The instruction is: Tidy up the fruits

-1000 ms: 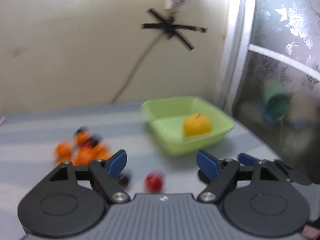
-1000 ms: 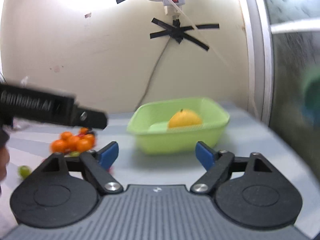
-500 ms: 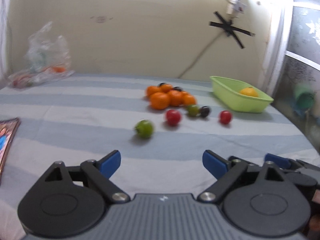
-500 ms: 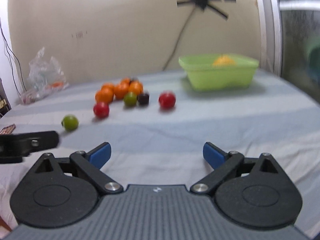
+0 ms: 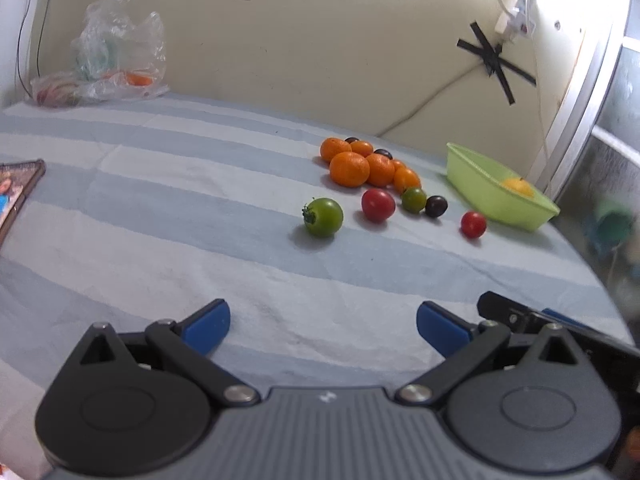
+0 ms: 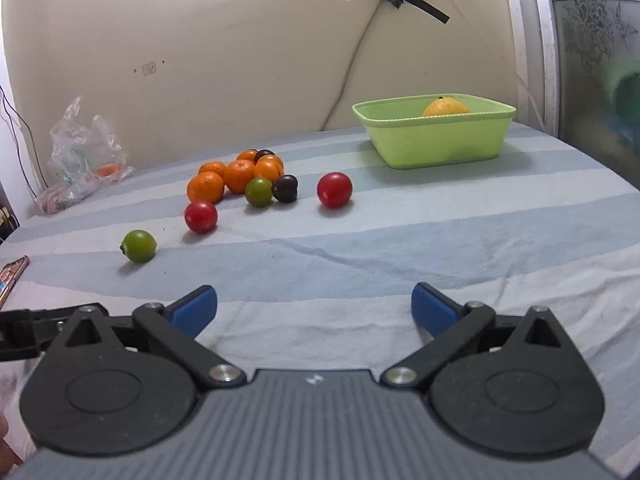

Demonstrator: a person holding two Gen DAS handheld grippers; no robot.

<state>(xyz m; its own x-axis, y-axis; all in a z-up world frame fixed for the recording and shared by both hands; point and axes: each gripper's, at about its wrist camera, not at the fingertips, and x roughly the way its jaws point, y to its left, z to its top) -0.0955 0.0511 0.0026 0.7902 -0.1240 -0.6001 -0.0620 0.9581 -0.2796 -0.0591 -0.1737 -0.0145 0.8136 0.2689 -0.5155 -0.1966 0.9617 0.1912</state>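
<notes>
Both tools have pulled back from the green tub (image 6: pixel 436 136). Left tool (image 5: pixel 323 326) and right tool (image 6: pixel 314 310) are spread wide, holding nothing. The green tomato (image 5: pixel 324 217) has its stem pointing left.

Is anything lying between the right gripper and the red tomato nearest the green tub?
No. In the right wrist view, only bare striped cloth separates the right gripper from that red tomato.

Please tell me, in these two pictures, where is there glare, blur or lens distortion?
Left wrist view: strong glare washes out the power strip at top right, and the striped cloth bows from fisheye distortion. Right wrist view: the fruit and green basin look sharp, but the teal object behind the glass at far right is blurred.
</notes>
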